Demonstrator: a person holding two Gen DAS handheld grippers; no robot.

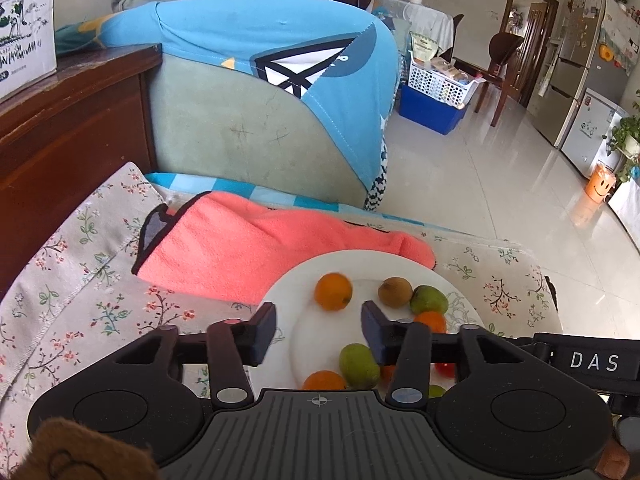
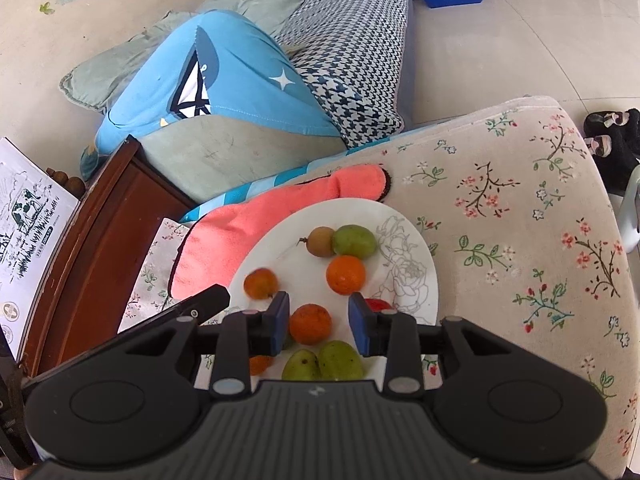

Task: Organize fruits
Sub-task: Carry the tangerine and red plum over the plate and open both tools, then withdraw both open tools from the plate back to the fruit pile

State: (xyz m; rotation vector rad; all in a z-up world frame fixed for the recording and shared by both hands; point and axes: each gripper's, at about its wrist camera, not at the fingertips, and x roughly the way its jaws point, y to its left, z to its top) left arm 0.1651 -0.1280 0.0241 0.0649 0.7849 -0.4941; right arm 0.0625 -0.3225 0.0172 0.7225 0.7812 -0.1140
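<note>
Right gripper (image 1: 592, 361): "DAS" in white letters on its black side.
Carton (image 1: 24, 28): printed text too blurred to read.

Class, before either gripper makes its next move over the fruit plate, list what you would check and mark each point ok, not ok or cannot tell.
1. Left gripper jaws open, nothing between them: ok.
2. Right gripper pads clear of the round orange fruit between them: ok, small gaps show.
3. Round white plate rests flat on the floral cloth: ok.
4. Blurred orange fruit settled: cannot tell.
5. Red fruit reachable: cannot tell, mostly hidden.
</note>
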